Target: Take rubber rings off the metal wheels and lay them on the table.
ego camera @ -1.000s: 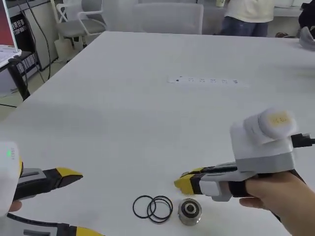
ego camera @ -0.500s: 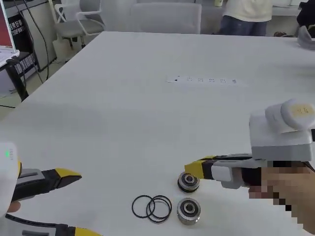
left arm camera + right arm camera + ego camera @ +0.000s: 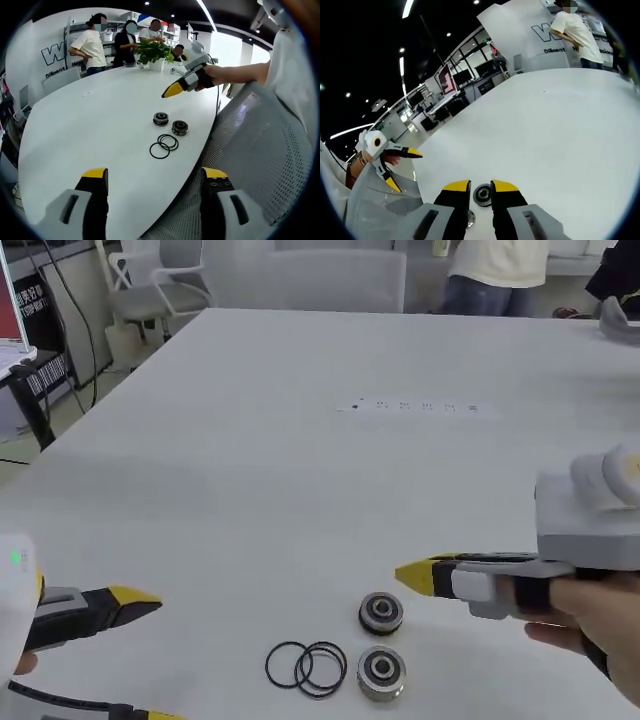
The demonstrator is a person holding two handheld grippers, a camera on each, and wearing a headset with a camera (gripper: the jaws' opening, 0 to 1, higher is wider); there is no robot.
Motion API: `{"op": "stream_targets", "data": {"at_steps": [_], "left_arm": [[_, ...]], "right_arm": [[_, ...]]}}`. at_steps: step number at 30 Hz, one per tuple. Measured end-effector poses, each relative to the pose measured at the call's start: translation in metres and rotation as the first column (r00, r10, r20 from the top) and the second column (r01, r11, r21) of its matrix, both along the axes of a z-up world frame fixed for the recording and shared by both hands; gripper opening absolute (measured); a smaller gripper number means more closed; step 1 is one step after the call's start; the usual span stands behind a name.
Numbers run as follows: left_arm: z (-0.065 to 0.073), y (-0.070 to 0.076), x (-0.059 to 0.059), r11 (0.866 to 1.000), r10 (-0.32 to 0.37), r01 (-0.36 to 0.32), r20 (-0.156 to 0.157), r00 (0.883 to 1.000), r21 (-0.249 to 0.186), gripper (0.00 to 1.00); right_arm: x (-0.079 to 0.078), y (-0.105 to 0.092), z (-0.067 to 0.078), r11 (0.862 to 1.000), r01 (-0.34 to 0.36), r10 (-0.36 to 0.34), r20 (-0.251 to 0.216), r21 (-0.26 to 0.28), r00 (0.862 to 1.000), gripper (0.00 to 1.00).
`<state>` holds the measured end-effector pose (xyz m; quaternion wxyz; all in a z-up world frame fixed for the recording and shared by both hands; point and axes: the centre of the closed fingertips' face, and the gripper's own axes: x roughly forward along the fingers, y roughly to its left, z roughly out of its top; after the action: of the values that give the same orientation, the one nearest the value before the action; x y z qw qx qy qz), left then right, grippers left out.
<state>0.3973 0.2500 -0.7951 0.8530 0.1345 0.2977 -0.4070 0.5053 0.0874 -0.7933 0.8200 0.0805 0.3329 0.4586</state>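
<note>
The right gripper hovers just right of and above the far wheel. Its jaws are pressed together on nothing, and its tip points left over the table. I think it is held there to be ready for this wheel. The left gripper hangs at the near left, well apart from the parts. Its jaws are spread wide and empty, probably waiting to steady a wheel or to take a ring. There are two metal wheels, and both lie flat close to the near edge. The far wheel has a dark rim, so it seems to carry its rubber yet. The near wheel looks bare and silver, so I judge it as finished. There are three rubber rings on the table, just left of the near wheel: one alone at the left, and two that overlap each other. It seems they are kept together as one small pile for the removed rings.
</note>
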Motion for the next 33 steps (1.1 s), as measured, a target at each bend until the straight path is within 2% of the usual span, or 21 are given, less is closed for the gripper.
{"op": "stream_targets", "data": {"at_steps": [4,10,15,19,23,28,33], "left_arm": [[0.005,-0.004,0.0,1.0,-0.006,0.006,0.0,1.0,-0.019,0.78],[0.011,-0.004,0.004,1.0,-0.019,0.019,0.006,1.0,-0.004,0.78],[0.019,-0.002,0.013,1.0,-0.015,0.015,0.008,1.0,0.02,0.8],[0.028,-0.006,0.019,0.999,-0.034,0.033,0.031,0.999,0.019,0.8],[0.035,-0.01,0.027,0.999,-0.052,0.051,0.05,0.997,0.02,0.8],[0.045,-0.017,0.037,0.995,-0.096,0.093,0.076,0.992,0.044,0.8],[0.057,-0.025,0.051,0.99,-0.133,0.126,0.115,0.984,0.065,0.8]], "right_arm": [[0.001,-0.005,-0.002,1.0,0.005,-0.005,0.013,-0.009,1.0,0.19],[0.001,-0.008,-0.005,1.0,0.002,-0.002,0.022,-0.029,1.0,0.24],[-0.001,-0.011,-0.012,0.998,-0.019,0.021,0.038,-0.06,0.999,0.29],[0.0,-0.012,-0.015,0.997,-0.027,0.03,0.04,-0.069,0.999,0.32],[0.001,-0.016,-0.021,0.994,-0.033,0.038,0.042,-0.1,0.998,0.33],[0.001,-0.017,-0.025,0.993,-0.041,0.046,0.041,-0.109,0.998,0.34],[0.001,-0.017,-0.027,0.991,-0.052,0.06,0.057,-0.124,0.997,0.34]]}}
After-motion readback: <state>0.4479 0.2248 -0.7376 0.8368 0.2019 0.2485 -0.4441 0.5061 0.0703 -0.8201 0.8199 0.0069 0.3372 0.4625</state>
